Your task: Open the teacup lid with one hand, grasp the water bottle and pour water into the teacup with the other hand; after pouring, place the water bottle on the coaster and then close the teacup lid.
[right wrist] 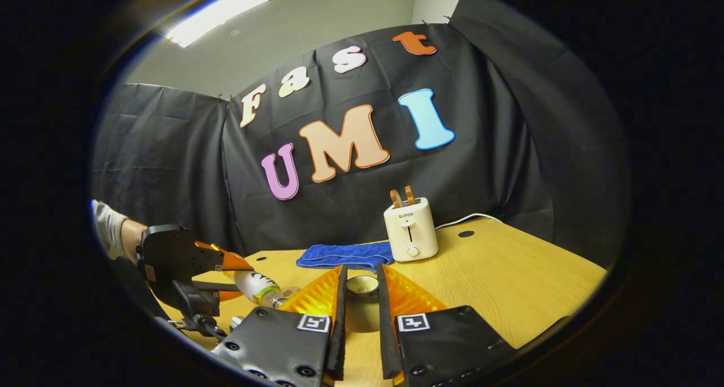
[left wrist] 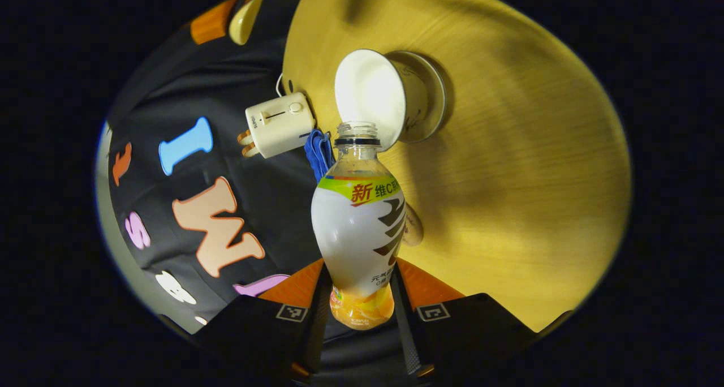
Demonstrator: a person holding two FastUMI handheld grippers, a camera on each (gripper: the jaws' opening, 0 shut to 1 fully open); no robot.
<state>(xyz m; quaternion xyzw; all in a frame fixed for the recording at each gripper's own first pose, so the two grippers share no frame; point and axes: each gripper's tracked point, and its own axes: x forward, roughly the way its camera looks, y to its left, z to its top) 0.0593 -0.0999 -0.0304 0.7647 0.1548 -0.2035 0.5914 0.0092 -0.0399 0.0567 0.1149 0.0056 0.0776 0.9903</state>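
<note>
Bottle (left wrist: 358,228): one — clear plastic, capless, left gripper (left wrist: 358,296) jaws clamped on it
Teacup (left wrist: 390,95): one — white, round
Right gripper (right wrist: 362,313): lid (right wrist: 362,285) between jaws, contact unclear
Toaster (right wrist: 410,234): one, cream

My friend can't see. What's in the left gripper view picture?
The left gripper holds an uncapped bottle, tipped with its mouth at the rim of an open white teacup on a wooden table. A toaster and a blue cloth lie beyond.
</note>
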